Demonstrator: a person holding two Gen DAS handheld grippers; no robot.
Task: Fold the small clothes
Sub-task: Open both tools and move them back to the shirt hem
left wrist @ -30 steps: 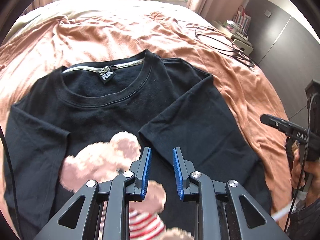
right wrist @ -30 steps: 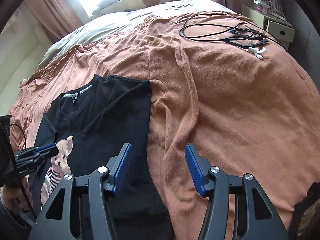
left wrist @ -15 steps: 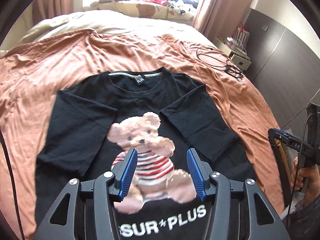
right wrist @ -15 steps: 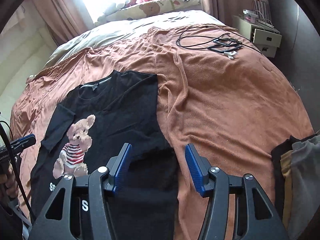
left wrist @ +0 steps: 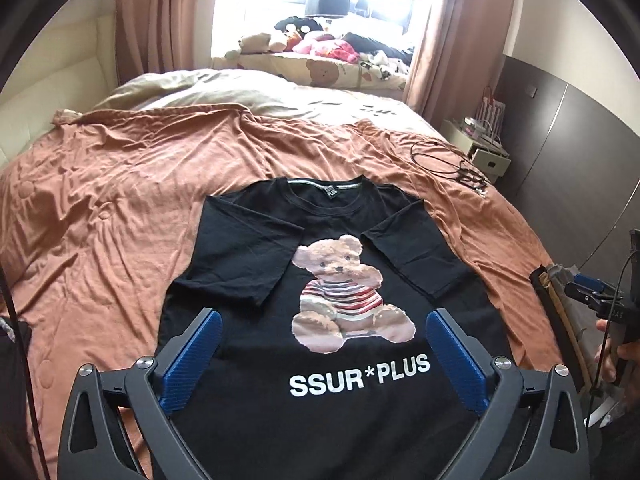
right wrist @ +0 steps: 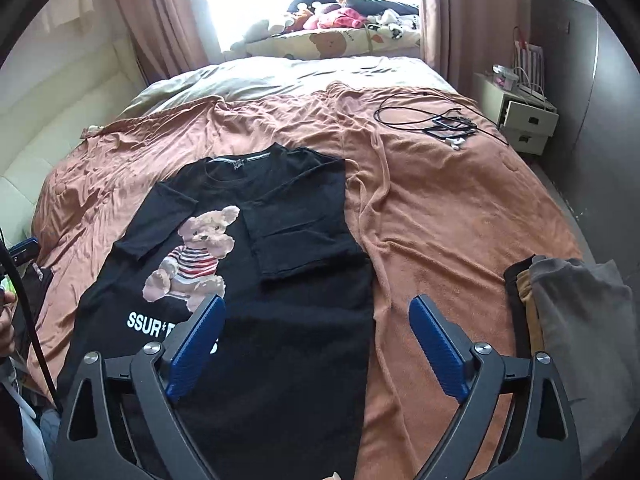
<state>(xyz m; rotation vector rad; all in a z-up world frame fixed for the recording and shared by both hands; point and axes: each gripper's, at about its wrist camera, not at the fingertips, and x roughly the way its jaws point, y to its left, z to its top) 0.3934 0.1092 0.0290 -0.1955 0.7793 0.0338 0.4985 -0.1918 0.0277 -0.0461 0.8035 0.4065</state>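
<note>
Two blue-padded fingers frame the left wrist view: the left gripper (left wrist: 323, 354) hangs above the lower part of a black T-shirt (left wrist: 340, 420), its jaws opening wide with nothing pinched between them. The shirt lies flat, front up, on a rust-orange blanket (left wrist: 112, 216), both short sleeves folded inward over the chest. Its teddy bear print (left wrist: 344, 296) shows in the gap between the fingers, just beyond the tips, and the white "SSUR*PLUS" lettering (left wrist: 360, 372) sits between the pads. The collar lies at the shirt's far end. Right of the shirt, at the frame's edge, the right gripper (left wrist: 588, 294) appears in a hand (left wrist: 616, 354), beside a stack of folded clothes (left wrist: 554, 300).

In the right wrist view, the right gripper (right wrist: 316, 344) also has its jaws opening, spread wide and holding nothing. The T-shirt (right wrist: 280, 340) lies below, apart from the fingers: the left finger (right wrist: 196, 344) overlaps the lettering, while the right finger (right wrist: 438, 346) hangs over bare blanket (right wrist: 440, 220) just right of the shirt's edge. The clothes stack (right wrist: 568, 320) rests well right of the shirt, and a tangle of black cables (right wrist: 432, 116) lies beyond it, far right.
</note>
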